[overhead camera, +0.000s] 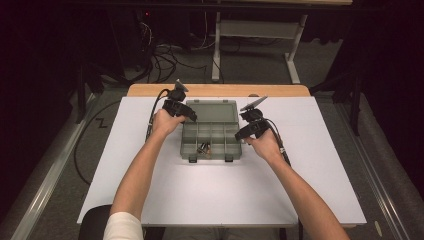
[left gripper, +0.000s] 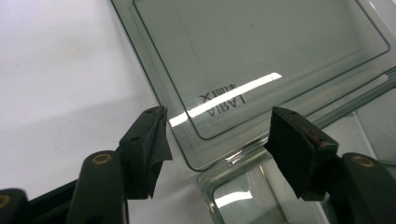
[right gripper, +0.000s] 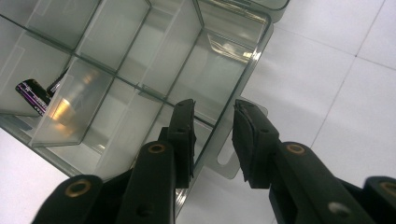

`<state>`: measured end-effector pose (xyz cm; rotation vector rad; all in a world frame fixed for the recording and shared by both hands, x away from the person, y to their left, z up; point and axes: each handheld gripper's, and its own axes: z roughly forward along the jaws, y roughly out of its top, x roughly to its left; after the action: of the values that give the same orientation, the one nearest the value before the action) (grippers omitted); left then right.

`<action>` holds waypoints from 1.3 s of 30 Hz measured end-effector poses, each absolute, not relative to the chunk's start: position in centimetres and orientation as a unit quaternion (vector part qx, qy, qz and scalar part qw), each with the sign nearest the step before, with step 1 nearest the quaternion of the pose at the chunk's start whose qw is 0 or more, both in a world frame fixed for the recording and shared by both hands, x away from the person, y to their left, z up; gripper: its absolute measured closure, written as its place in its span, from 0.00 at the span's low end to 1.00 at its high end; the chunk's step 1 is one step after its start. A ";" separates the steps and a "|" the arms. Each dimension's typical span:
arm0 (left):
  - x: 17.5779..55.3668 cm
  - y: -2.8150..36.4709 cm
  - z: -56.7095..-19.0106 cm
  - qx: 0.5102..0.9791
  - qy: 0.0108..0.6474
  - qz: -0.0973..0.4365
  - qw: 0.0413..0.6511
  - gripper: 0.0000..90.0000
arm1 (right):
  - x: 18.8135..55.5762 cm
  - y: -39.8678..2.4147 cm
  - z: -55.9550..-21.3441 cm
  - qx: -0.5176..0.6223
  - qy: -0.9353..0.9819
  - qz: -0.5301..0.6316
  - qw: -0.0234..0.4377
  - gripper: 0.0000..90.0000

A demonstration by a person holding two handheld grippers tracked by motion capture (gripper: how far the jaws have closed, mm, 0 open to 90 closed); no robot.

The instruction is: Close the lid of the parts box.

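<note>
A clear plastic compartment box (overhead camera: 239, 146) lies open in the middle of the white table, its lid (overhead camera: 210, 111) laid flat behind it. One front compartment holds a small purple-and-black battery (right gripper: 31, 92), also visible as dark items (overhead camera: 204, 148). My left gripper (overhead camera: 190, 116) is at the box's left rear. Its jaws (left gripper: 219, 116) stand wide open above the lid's corner (left gripper: 261, 46). My right gripper (overhead camera: 241, 134) is at the box's right side. It (right gripper: 214, 106) is open, one jaw inside the side wall (right gripper: 254, 51) and one outside above the latch tab (right gripper: 229, 161).
The white table top (overhead camera: 200, 200) has free room on all sides of the box. A wooden strip (overhead camera: 220, 90) runs along its far edge. Beyond it are floor cables (overhead camera: 165, 60) and a desk frame (overhead camera: 292, 55).
</note>
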<state>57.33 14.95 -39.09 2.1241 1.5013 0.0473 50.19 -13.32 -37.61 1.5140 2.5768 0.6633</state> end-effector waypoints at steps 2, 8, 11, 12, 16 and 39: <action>57.5 15.1 -39.3 0.785 0.558 0.013 0.268 0.41 | 50.2 -13.3 -37.6 0.493 0.842 0.216 0.043 0.79; 57.8 15.5 -39.8 0.772 0.568 -0.012 0.285 0.38 | 50.1 -13.2 -37.6 0.493 0.842 0.214 0.045 0.79; 57.9 15.7 -40.0 0.766 0.572 -0.022 0.291 0.38 | 50.1 -13.2 -37.6 0.494 0.842 0.214 0.046 0.79; 58.0 15.8 -40.1 0.765 0.573 -0.024 0.293 0.38 | 50.1 -13.2 -37.6 0.494 0.842 0.214 0.045 0.79; 58.2 15.9 -40.4 0.759 0.579 -0.030 0.297 0.37 | 50.1 -13.2 -37.6 0.495 0.841 0.214 0.044 0.79; 58.2 15.9 -40.2 0.755 0.577 -0.022 0.310 0.45 | 50.2 -13.2 -37.6 0.497 0.840 0.214 0.041 0.80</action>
<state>58.17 15.89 -40.25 1.9957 1.5238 -0.0581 50.15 -13.24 -37.59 1.5211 2.5713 0.6557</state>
